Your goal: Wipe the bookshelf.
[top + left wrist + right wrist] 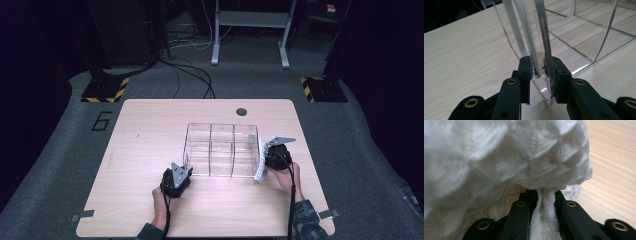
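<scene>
So we've got the clear acrylic organizer (222, 149) sitting mid-table, six compartments, all bare as far as we can see. Our left gripper (539, 68) is clamped on its near-left corner wall, pads pressing both sides of the plastic. Our right gripper (543, 195) is pinched tight on a white waffle-weave cloth (499, 155), which hangs right against the organizer's right end wall in the high view.

We reckon we're wiping the box down while the left hand steadies it. Things that could bite us: the box is light and slick, so a hard push from the cloth side could slide it or twist it in the left jaws. That corner grip is thin plastic too, so levering on it might crack it. The cloth is bunched, so it could snag the top rim and tip the box.
</scene>
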Motion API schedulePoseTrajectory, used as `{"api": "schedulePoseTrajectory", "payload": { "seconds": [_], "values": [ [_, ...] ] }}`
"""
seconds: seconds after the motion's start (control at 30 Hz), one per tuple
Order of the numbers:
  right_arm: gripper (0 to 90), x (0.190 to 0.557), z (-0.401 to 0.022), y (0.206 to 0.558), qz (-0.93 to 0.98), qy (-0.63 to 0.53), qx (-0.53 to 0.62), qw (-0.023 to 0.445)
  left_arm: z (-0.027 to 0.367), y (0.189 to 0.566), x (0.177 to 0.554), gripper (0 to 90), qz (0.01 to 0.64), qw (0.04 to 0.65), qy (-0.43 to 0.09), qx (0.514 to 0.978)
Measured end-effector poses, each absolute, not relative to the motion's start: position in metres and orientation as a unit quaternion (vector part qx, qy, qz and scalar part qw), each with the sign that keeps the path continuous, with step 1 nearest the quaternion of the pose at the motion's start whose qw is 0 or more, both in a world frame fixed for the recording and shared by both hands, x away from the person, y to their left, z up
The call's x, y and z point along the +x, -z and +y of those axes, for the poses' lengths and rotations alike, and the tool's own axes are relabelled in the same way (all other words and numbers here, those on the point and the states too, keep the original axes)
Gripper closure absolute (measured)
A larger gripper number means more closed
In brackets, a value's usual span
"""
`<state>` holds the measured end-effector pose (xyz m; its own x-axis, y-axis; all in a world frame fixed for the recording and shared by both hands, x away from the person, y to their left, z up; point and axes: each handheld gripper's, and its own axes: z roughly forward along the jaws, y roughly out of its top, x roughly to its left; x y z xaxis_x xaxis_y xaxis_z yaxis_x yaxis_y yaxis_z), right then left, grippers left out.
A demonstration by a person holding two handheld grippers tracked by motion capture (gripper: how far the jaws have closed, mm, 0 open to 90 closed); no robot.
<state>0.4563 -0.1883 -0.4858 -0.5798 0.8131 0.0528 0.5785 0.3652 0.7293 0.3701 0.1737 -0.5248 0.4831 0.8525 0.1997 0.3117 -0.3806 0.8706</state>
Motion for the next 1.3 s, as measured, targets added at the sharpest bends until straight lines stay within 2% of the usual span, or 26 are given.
{"api": "schedulePoseTrajectory", "payload": {
  "seconds": [0.37, 0.77, 0.97, 1.3],
  "values": [
    [83.0, 0.43, -0.21, 0.474, 0.783, -0.398, 0.443, 0.177, 0.174, 0.524, 0.37, 72.6, 0.381, 0.403, -0.335, 0.762],
    [83.2, 0.408, -0.231, 0.43, 0.719, -0.469, 0.441, 0.262, 0.174, 0.525, 0.371, 72.5, 0.381, 0.405, -0.336, 0.76],
    [83.2, 0.413, -0.229, 0.409, 0.691, -0.493, 0.435, 0.299, 0.175, 0.525, 0.371, 72.6, 0.381, 0.404, -0.336, 0.761],
    [83.1, 0.447, -0.202, 0.425, 0.722, -0.476, 0.424, 0.268, 0.174, 0.525, 0.371, 72.6, 0.381, 0.404, -0.337, 0.76]
  ]
}}
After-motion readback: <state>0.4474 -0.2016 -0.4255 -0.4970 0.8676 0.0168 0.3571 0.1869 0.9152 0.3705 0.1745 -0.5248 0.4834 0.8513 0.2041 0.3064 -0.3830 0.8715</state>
